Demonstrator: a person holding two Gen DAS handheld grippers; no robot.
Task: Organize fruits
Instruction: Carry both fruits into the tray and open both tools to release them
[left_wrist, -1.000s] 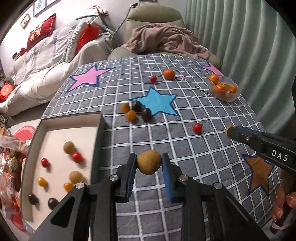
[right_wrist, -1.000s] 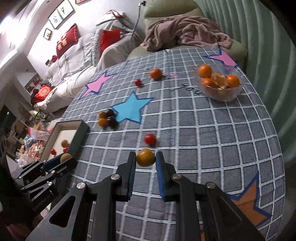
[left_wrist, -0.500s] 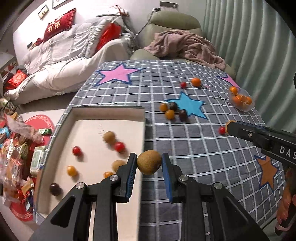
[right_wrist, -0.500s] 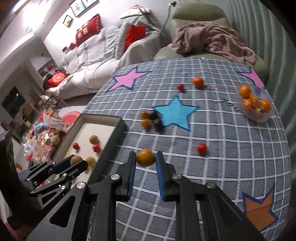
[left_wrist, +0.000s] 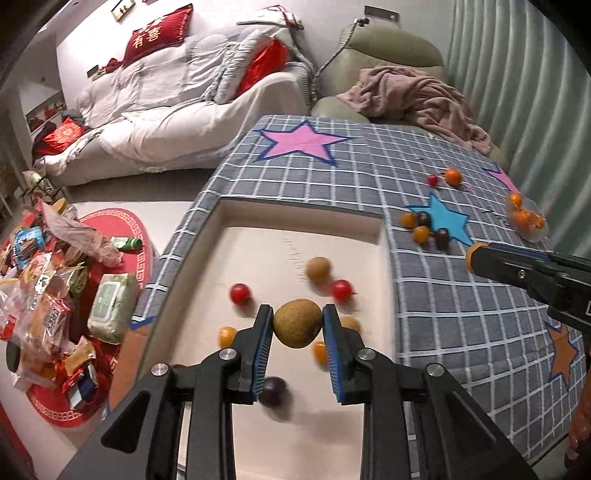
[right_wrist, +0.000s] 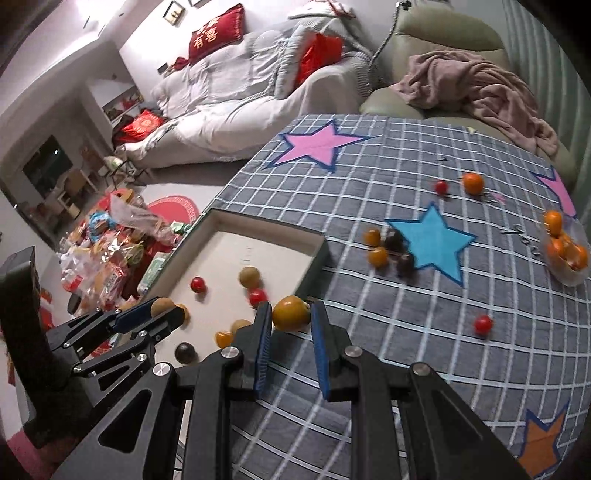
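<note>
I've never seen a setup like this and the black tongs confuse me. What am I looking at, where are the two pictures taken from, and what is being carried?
There is no robot: a person holds a two-finger gripper in each hand, with a wide-angle camera on each looking along its fingers. One picture is from the left gripper, shut on a brown kiwi-like fruit above the shallow box. The other is from the right gripper, shut on an orange fruit by the box's edge. Small red, orange, brown and dark fruits lie in the box; more sit on the star-patterned tablecloth, and a clear bowl holds oranges.
</note>
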